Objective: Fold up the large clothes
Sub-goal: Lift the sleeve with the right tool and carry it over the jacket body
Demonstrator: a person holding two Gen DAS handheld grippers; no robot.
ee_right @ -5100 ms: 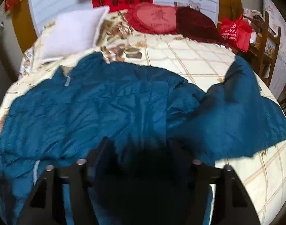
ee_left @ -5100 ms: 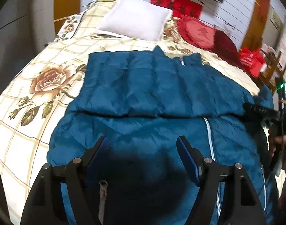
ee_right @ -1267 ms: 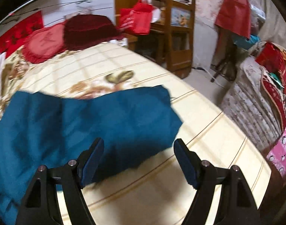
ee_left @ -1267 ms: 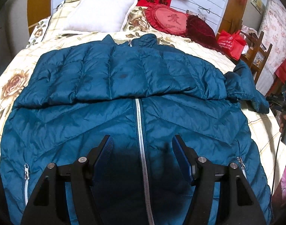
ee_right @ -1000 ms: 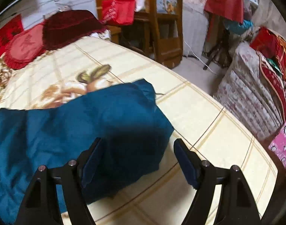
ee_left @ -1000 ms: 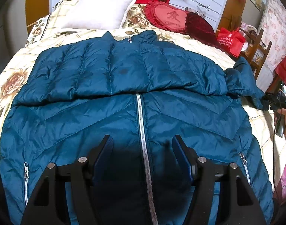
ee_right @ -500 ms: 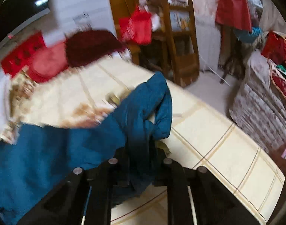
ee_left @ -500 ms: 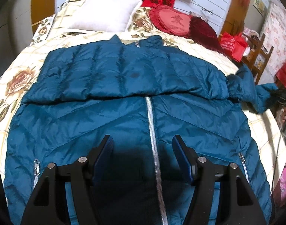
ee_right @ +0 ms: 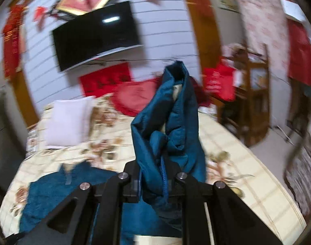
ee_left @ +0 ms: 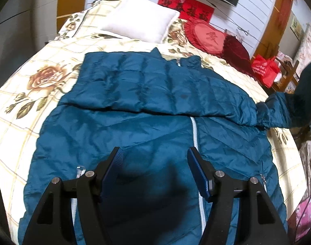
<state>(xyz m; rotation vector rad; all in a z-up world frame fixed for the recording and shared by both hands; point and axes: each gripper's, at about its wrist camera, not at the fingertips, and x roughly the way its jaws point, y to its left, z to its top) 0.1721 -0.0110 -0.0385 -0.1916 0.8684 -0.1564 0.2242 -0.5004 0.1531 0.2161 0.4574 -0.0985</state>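
Note:
A large teal puffer jacket (ee_left: 147,134) lies front up on the bed, its silver zipper (ee_left: 194,143) running down the middle and one sleeve folded across the chest. My left gripper (ee_left: 155,157) hovers open over the jacket's lower front, with nothing between its blue pads. The other sleeve (ee_left: 298,98) rises off the bed at the right edge. In the right wrist view my right gripper (ee_right: 155,175) is shut on that sleeve's end (ee_right: 171,112), which stands up in a bunched fold above the jaws. The jacket body (ee_right: 53,189) lies below on the left.
The bed has a cream floral cover (ee_left: 33,85). A white pillow (ee_left: 141,20), a red heart cushion (ee_left: 208,36) and a dark red cushion (ee_left: 235,51) sit at its head. A red bag (ee_left: 263,69) and wooden shelf (ee_right: 255,94) stand beside it, below a wall television (ee_right: 96,32).
My right gripper closed on the sleeve end and carried it up off the bed, turning toward the headboard wall. The left gripper stayed open and drifted left across the jacket.

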